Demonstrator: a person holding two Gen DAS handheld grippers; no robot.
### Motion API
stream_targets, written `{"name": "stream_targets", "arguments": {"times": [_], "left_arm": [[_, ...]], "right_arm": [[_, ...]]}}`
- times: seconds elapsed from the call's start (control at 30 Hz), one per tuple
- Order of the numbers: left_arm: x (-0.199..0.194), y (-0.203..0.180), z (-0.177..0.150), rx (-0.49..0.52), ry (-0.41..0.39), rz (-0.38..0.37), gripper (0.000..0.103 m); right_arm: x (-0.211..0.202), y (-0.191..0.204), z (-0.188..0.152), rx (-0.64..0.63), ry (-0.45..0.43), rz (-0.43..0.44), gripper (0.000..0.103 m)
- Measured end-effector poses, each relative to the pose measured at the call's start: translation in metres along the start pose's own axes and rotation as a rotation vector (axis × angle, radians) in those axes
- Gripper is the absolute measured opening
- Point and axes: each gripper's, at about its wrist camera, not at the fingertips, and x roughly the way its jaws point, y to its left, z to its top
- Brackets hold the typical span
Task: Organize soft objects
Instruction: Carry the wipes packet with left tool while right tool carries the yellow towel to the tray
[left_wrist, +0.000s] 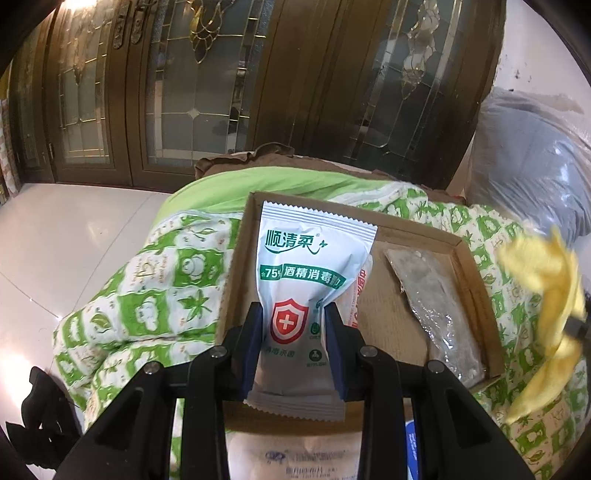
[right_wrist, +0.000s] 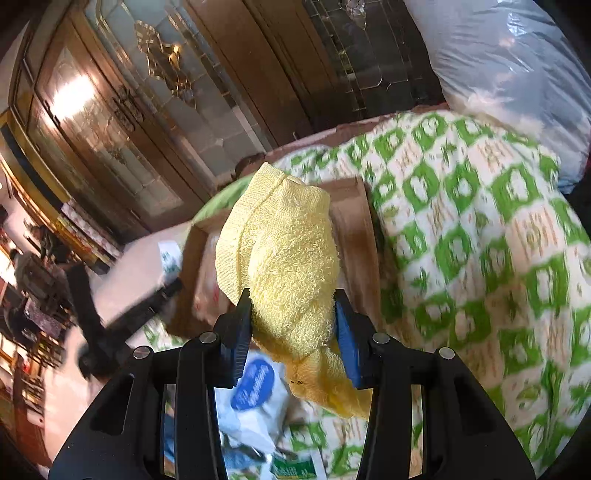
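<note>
Pinched between the left claw (left_wrist: 293, 325) pads, the white wipes pack (left_wrist: 306, 280) hangs over the near left part of the cardboard tray (left_wrist: 476, 266), which rests on a bed under a green patterned quilt (left_wrist: 155, 280). Right claw (right_wrist: 291, 325) grips a yellow towel (right_wrist: 284, 251) just short of the same tray. Judged best: lower the pack flat beside the clear-wrapped packet (left_wrist: 432, 306) before loosening the pads, keeping the towel clear until the pack settles.

Both wrist views look steeply down, close over the shared cardboard tray (left_wrist: 476, 266) and quilt (right_wrist: 480, 229)
</note>
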Motion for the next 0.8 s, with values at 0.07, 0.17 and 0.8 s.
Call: {"name": "stream_targets", "arguments": {"times": [0.07,0.17,0.8], "left_arm": [[0.006,-0.003,-0.002,0.017,0.007,0.004,0.032],[0.011,-0.003,-0.004,0.032,0.012,0.009,0.032],[0.031,0.001,-0.006,0.043,0.039,0.043,0.032]], "right_arm": [[0.0,0.0,0.011,0.012,-0.019,0.007,0.041],[-0.002,0.001,0.033,0.066,-0.066,0.054,0.041],[0.121,-0.028,0.014,0.131,0.058,-0.114,0.042]]}}
